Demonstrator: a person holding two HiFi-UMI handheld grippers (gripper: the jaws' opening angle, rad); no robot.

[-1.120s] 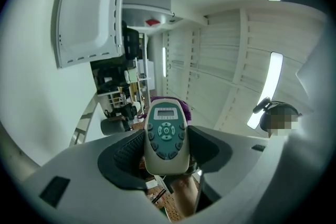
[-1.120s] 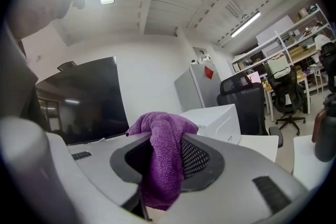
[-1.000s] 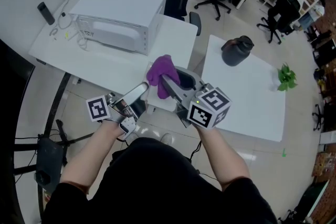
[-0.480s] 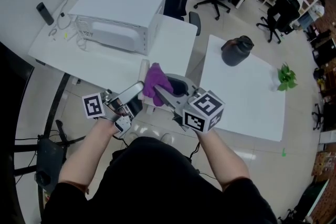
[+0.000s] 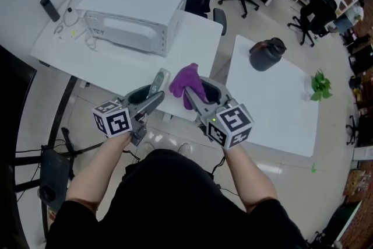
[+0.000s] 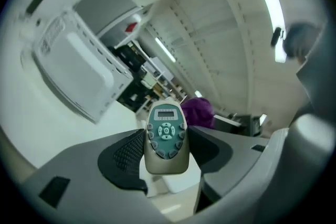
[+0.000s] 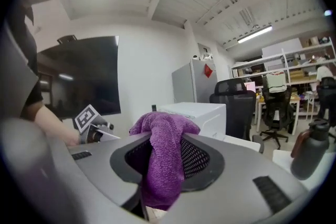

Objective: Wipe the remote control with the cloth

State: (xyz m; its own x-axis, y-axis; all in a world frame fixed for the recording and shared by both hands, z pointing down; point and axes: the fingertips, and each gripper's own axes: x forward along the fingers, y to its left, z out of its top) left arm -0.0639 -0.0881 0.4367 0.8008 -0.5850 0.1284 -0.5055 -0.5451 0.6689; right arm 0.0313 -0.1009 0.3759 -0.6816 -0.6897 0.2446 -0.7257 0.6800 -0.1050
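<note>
Fingers [image 6: 125,156] of the left gripper [image 5: 152,101] press on both sides of the remote [image 6: 167,136], which stands upright between them with its teal button face and small screen turned to the left gripper view. On the right gripper [image 5: 199,94] the fingers [image 7: 202,157] stand narrower and pinch the purple cloth [image 7: 164,157], which bunches above the pads and hangs down between them. In the head view both grippers sit at the middle of the frame, over the near edge of the left table [image 5: 192,46]. The remote points toward the upper right, and the cloth is just to its right; whether the two touch cannot be told. Each marker cube lies below its gripper, with a bare forearm running down to the lower frame. A white box [image 5: 134,6] fills the upper left of that table, with cables [image 5: 73,23] and a small black handset [image 5: 49,9] further left. On the right table [image 5: 274,108] a dark jug [image 5: 266,54] stands at the upper edge and a green plant [image 5: 317,86] at the right edge.
</note>
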